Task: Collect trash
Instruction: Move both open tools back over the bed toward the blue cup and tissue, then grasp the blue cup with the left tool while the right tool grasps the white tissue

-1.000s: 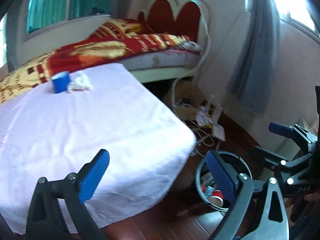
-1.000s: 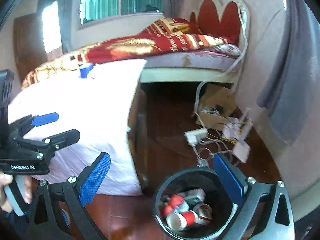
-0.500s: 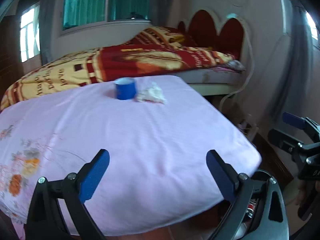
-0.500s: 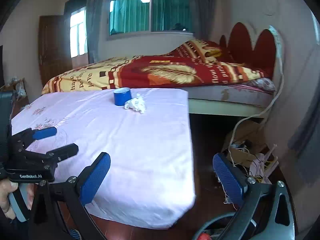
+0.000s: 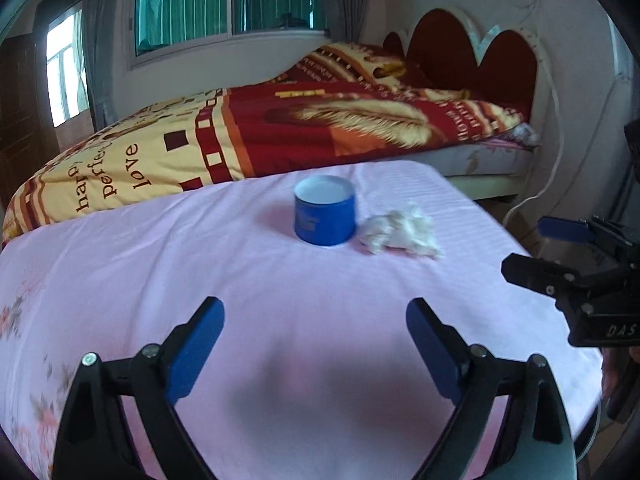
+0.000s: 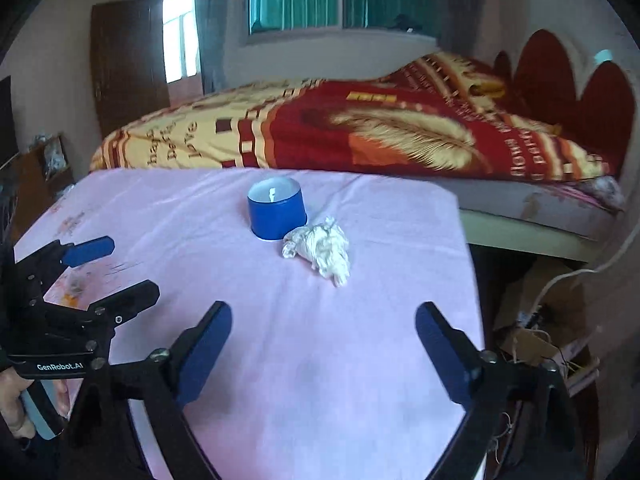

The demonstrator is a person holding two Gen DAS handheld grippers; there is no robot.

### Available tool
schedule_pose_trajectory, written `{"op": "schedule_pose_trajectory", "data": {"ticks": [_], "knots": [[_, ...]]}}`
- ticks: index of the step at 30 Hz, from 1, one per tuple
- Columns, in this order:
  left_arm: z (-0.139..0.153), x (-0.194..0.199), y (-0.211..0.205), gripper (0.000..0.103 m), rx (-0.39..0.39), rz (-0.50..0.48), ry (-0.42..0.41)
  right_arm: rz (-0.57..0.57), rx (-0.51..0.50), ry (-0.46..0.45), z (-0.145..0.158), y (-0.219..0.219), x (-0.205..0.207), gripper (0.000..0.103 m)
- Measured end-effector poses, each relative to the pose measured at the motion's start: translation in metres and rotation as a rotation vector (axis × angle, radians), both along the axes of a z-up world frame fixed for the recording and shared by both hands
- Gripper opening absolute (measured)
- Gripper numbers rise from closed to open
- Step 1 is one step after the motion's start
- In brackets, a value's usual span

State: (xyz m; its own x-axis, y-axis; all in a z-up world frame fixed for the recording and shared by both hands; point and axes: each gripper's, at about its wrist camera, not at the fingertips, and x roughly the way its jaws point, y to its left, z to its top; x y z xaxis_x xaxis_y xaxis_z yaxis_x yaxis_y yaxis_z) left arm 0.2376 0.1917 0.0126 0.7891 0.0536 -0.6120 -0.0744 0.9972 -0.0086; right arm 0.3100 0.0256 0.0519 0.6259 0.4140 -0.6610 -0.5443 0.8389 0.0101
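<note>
Left wrist view first: the left gripper (image 5: 315, 334) hangs over the pink-covered surface (image 5: 240, 280), jaws spread wide but easing inward, nothing but cloth between them. Up at twelve o'clock from the jaws sits a blue cup (image 5: 325, 210), upside down by the look of its white base, and just beside it at three o'clock lies a crumpled white tissue (image 5: 400, 232), close but whether touching is hard to say. The right gripper (image 5: 536, 248) pokes in from the three o'clock edge, well apart from both items. Behind the surface, a bed (image 5: 280, 128) under a red and yellow blanket.

Over to the right wrist view: the right gripper (image 6: 323, 338) is spread too, jaws closing a little, only the pink cloth between them. The cup (image 6: 277, 210) stands at about eleven o'clock, the tissue (image 6: 320, 249) at twelve, tucked against the cup's lower right. The left gripper (image 6: 116, 270) comes in at nine o'clock, a hand (image 6: 16, 404) wrapped around its grip.
</note>
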Motion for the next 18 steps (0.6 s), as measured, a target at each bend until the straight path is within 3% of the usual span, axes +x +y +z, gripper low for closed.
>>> {"op": "schedule_pose_trajectory", "data": {"ticks": [2, 6, 10, 11, 12, 14, 18], "knots": [[-0.006, 0.018, 0.008, 0.090, -0.015, 0.002, 0.017, 0.014, -0.026, 0.026, -0.012, 0.012, 0.022, 0.088], [-0.017, 0.052, 0.017, 0.085, -0.038, -0.004, 0.055, 0.033, -0.063, 0.088, -0.037, 0.031, 0.068, 0.073], [-0.026, 0.075, 0.024, 0.084, -0.064, -0.014, 0.093, 0.073, -0.057, 0.132, -0.055, 0.048, 0.098, 0.070], [-0.027, 0.079, 0.025, 0.084, -0.067, -0.016, 0.096, 0.092, -0.059, 0.138, -0.059, 0.052, 0.103, 0.057], [-0.029, 0.083, 0.025, 0.084, -0.067, -0.019, 0.101, 0.124, -0.038, 0.171, -0.061, 0.055, 0.109, 0.036], [-0.032, 0.092, 0.023, 0.083, -0.078, -0.027, 0.110, 0.112, -0.054, 0.120, -0.056, 0.056, 0.111, 0.036], [-0.033, 0.113, 0.014, 0.081, -0.096, -0.048, 0.119, 0.040, -0.052, 0.117, -0.050, 0.043, 0.128, 0.036]]}}
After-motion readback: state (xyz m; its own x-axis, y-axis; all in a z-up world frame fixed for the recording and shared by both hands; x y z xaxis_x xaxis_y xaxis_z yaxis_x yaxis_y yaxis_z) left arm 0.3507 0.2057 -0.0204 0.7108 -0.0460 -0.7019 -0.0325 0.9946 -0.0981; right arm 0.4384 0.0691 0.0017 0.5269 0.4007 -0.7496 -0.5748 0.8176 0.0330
